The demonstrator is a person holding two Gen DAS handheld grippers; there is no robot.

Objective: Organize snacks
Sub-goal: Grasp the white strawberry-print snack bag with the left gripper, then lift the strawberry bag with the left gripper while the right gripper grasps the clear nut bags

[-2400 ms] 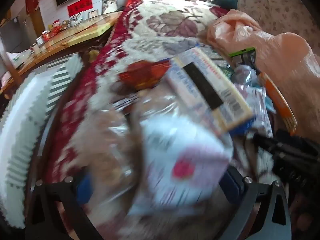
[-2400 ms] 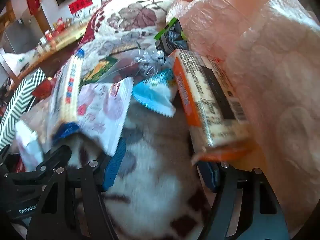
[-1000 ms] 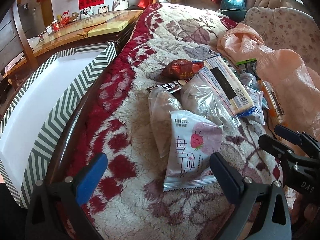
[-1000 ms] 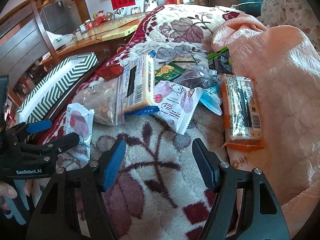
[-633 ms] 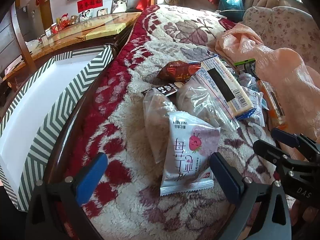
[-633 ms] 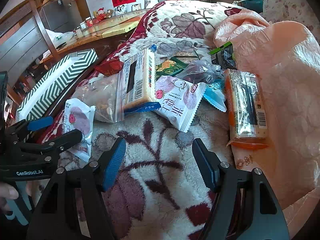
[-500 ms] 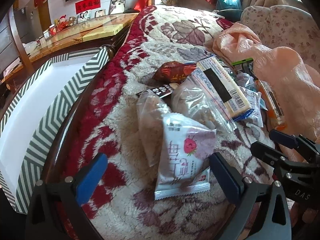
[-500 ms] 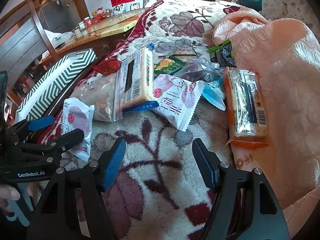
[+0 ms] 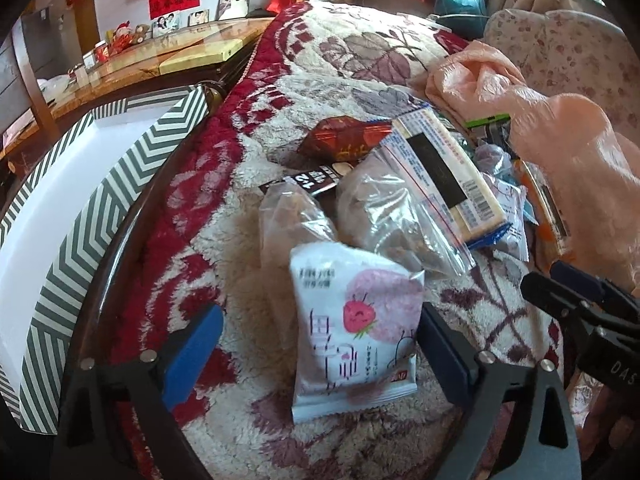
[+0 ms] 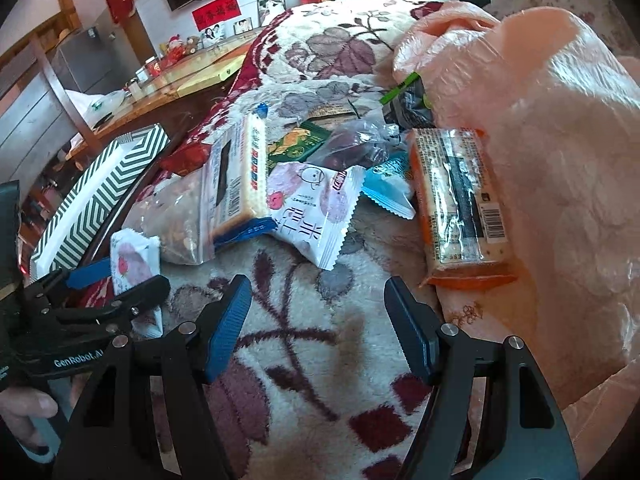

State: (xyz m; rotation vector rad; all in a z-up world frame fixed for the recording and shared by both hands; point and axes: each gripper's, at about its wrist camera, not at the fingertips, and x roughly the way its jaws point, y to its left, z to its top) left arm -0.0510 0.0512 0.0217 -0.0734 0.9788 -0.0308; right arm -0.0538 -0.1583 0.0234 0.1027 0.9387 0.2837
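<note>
A white strawberry snack packet (image 9: 356,332) lies on the fleece blanket between the fingers of my open left gripper (image 9: 320,344), near its right finger; it also shows in the right wrist view (image 10: 134,260). Behind it lie clear bags of snacks (image 9: 396,216), a blue-edged cracker pack (image 9: 448,172) and a red packet (image 9: 344,140). My right gripper (image 10: 316,320) is open and empty over the blanket. Ahead of it lie a second white packet (image 10: 316,216), an orange cracker pack (image 10: 460,200) and a teal packet (image 10: 388,188).
A white box with green chevron sides (image 9: 80,200) stands at the left off the blanket's edge, also in the right wrist view (image 10: 100,192). A pink plastic bag (image 10: 540,140) fills the right side. A wooden table (image 9: 160,60) stands beyond.
My left gripper has moved forward and down, so the strawberry packet now sits between its fingers. My right gripper has barely moved. Both stay open.
</note>
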